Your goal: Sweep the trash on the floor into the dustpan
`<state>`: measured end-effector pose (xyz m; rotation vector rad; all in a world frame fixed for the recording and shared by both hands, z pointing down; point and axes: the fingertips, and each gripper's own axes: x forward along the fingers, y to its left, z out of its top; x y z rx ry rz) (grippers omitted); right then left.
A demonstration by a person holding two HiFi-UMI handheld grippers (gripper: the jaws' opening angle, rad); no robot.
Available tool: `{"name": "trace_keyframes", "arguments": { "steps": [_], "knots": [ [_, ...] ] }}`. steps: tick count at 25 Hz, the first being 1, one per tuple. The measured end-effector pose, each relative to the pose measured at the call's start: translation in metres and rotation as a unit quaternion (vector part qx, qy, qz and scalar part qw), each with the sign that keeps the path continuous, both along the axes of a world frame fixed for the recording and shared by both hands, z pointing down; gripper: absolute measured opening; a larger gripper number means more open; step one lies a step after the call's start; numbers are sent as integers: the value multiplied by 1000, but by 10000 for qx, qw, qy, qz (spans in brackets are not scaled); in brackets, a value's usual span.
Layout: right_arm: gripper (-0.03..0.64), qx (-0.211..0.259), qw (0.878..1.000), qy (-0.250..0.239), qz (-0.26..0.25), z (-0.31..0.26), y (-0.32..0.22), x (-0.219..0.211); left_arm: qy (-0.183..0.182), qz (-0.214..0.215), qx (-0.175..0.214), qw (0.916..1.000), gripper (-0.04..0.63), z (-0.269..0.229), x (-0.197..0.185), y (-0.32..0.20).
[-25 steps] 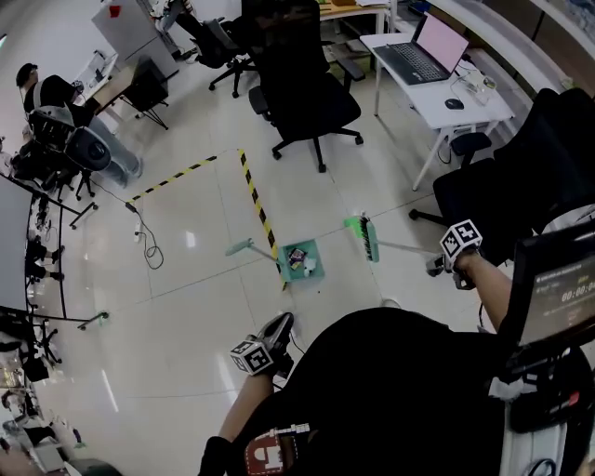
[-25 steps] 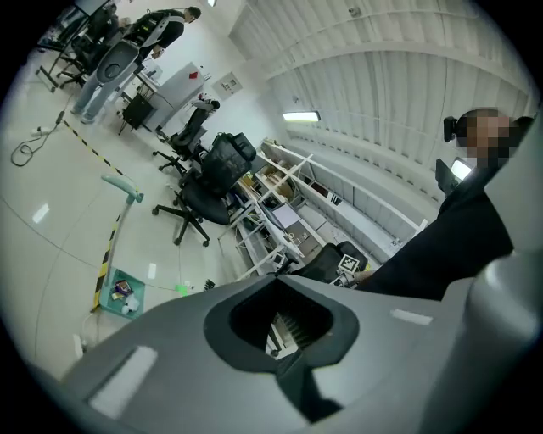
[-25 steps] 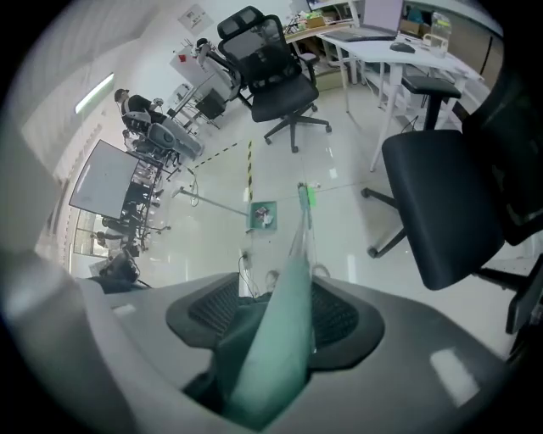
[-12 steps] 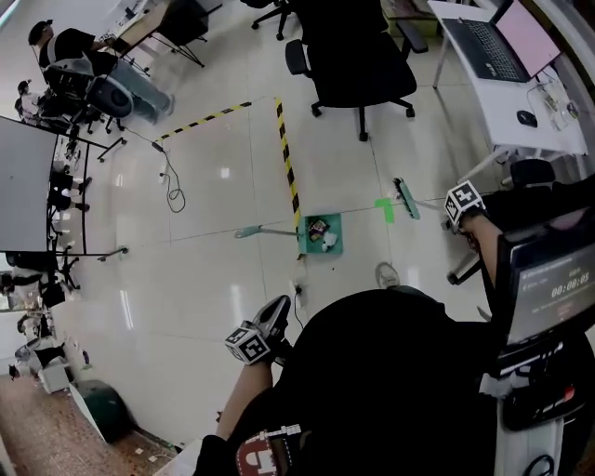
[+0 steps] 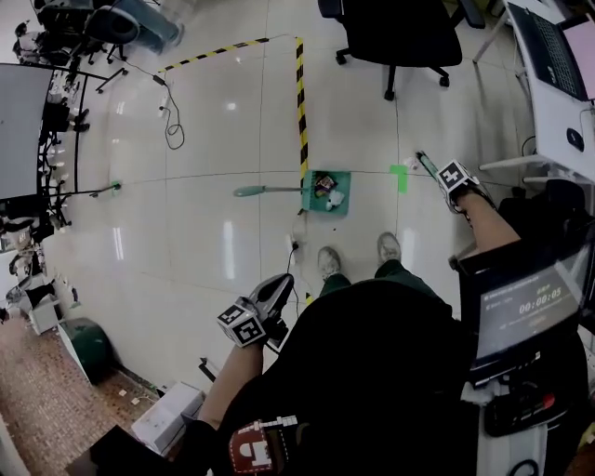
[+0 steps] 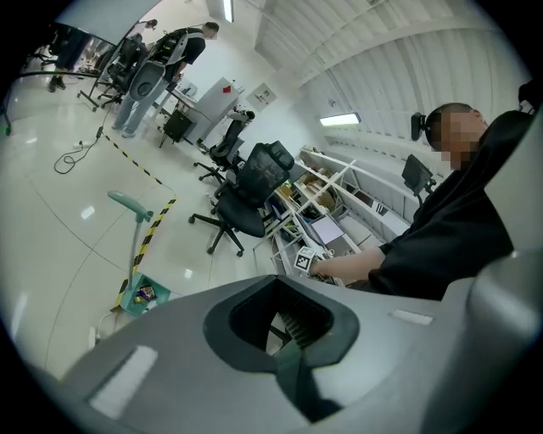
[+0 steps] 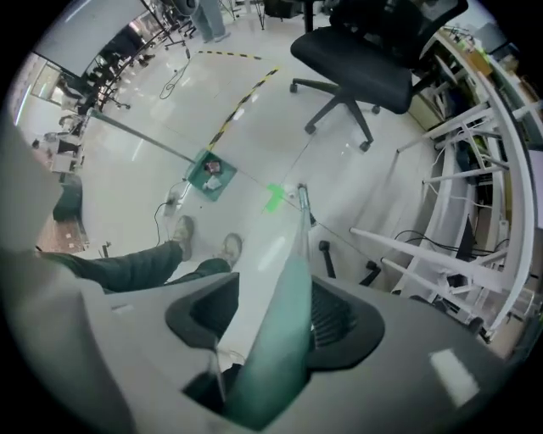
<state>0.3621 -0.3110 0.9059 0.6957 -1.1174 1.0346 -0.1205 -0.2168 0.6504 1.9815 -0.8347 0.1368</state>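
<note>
A teal dustpan [image 5: 325,192] stands on the white floor with several bits of trash in it, its long handle [image 5: 260,191] reaching left. It also shows in the left gripper view [image 6: 141,295] and the right gripper view [image 7: 209,175]. My right gripper [image 5: 444,177] [image 7: 288,314] is shut on the teal broom handle [image 7: 280,347]. The broom head [image 5: 424,163] [image 7: 303,197] sits well right of the dustpan, beside a green tape mark [image 5: 401,177]. My left gripper [image 5: 270,299] [image 6: 284,326] hangs low by my body, shut, with nothing in it.
My two shoes [image 5: 326,263] stand just below the dustpan. Yellow-black floor tape [image 5: 300,102] runs up from it. A black office chair [image 5: 400,28] is at the top, a desk with a laptop [image 5: 558,65] at the right, and a cable [image 5: 168,112] at the upper left.
The right gripper has carried the broom to the right, away from the dustpan. The head view has tilted down, so my shoes now show. The dustpan stays put.
</note>
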Motion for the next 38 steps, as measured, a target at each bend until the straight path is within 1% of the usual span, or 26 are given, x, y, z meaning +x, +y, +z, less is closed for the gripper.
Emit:
{"name": "trace_keyframes", "arguments": {
  "steps": [2,5,8,10,13,16,19,21,23,25,28,32,35,38],
  "knots": [
    [249,-116,9999,-11,2,9,6,-19,-34,79,-5,10000,-2,0,-7,-2],
    [252,-139,9998,-86,78,27,10,-45,-65,88,-4,9999,-2,0,-26,4],
    [253,-165,9998,-63,130,25,7,-63,-89,-18,-74,9999,-2,5,-44,13],
    [253,-171,9995,-188,185,21,6,-81,-96,-152,-110,9998,-2,7,-57,16],
    [253,-246,9983,-472,240,12,11,-121,-75,-311,-84,9995,-2,3,-74,18],
    [253,-346,9963,-779,81,2,28,-175,23,-403,54,9992,-2,-1,-88,25],
    [252,-434,9905,-1302,-11,-8,43,-233,81,-465,136,9988,-2,-2,-99,31],
    [245,-480,9843,-1697,84,-18,44,-255,121,-571,144,9982,-2,0,-103,32],
    [244,-456,9797,-1940,213,-30,39,-258,161,-680,142,9975,-2,2,-106,33],
    [245,-389,9766,-2091,327,-44,33,-250,174,-738,123,9970,-2,5,-106,33],
    [245,-238,9752,-2144,489,-62,29,-238,222,-826,130,9962,-2,13,-112,38],
    [245,-56,9821,-1777,617,-59,26,-213,247,-957,135,9950,-2,16,-117,40],
    [247,-63,9855,-1504,781,-52,25,-200,237,-994,140,9947,-2,12,-119,43],
    [245,-58,9885,-1366,644,-48,23,-193,188,-1054,130,9942,-2,9,-125,51]
  ]
}}
